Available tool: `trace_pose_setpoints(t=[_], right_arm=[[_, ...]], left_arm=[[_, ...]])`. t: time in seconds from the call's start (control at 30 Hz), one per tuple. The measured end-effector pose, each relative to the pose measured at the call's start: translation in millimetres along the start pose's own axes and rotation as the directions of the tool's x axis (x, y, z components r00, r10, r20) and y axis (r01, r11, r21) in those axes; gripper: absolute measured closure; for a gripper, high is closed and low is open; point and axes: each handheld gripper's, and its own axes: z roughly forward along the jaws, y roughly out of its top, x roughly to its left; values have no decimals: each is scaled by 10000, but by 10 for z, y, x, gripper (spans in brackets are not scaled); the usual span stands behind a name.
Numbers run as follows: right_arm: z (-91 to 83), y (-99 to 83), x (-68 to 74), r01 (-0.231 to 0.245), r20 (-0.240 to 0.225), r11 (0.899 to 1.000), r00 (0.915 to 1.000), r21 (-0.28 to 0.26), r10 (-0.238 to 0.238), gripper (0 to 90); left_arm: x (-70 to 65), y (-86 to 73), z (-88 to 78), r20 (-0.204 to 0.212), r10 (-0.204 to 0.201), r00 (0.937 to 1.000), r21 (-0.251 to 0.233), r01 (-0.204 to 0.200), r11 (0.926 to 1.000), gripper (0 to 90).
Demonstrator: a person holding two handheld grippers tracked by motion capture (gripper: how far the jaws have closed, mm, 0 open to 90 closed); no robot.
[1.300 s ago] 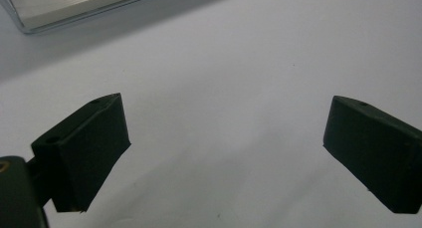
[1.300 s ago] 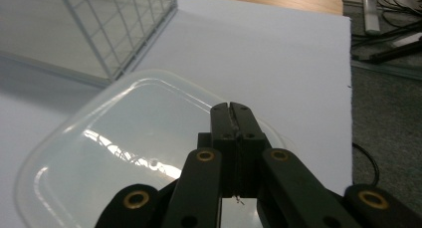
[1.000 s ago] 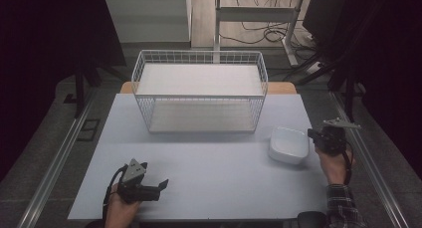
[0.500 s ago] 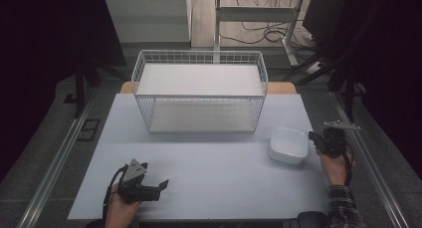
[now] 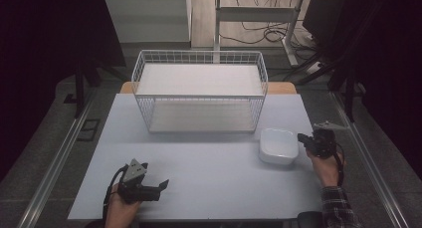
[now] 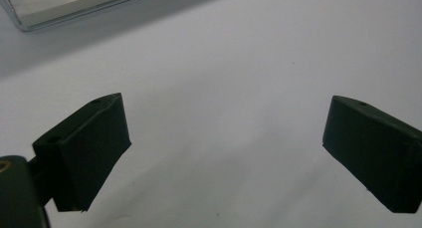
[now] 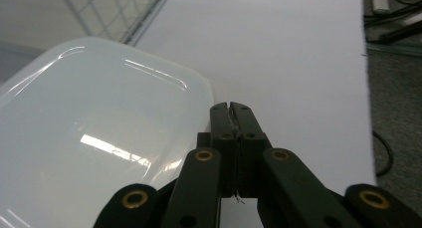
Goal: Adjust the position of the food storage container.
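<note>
— Hands in the high view? 
— Right gripper (image 5: 304, 139) points left, just beside the white dish (image 5: 278, 146), near the wire basket (image 5: 199, 96); it has edged slightly closer. Left gripper (image 5: 160, 185) lies level, unmoved.
— Left gripper view? 
— Jaws wide apart over the bare table (image 6: 224, 63).
— Right gripper view? 
— Jaws pressed together, empty, at the dish's (image 7: 99, 118) rim.

Obstacles: white wire basket (image 5: 200, 93), standing at the far middle of the pale grey table (image 5: 209, 183); white rounded-square plastic dish (image 5: 278, 145), just off the basket's near right corner, with a narrow gap between them. Free room: the near half of the table, wide bare; strips left and right of the basket.
</note>
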Motion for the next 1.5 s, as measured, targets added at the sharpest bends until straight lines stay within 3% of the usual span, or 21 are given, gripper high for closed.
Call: trace_pose_setpoints(t=[0.33,0.9,1.17,1.5], right_arm=[[45,2,245,422,-840,9990,9956,175,-406,885],[147,29,666,842,-1733,9959,9818,324,-773,892],[198,42,933,1252,-2188,9914,9691,372,-1141,893],[255,44,1314,1940,-2808,9806,9431,290,-1783,890]], left_arm=[[1,1,0,12,-25,10000,-8,25,10000,40],[1,3,-1,95,-71,9999,-28,71,10000,45],[2,4,-4,88,-91,9999,-31,91,10000,45],[4,4,-2,89,-113,9999,-36,113,9999,45]])
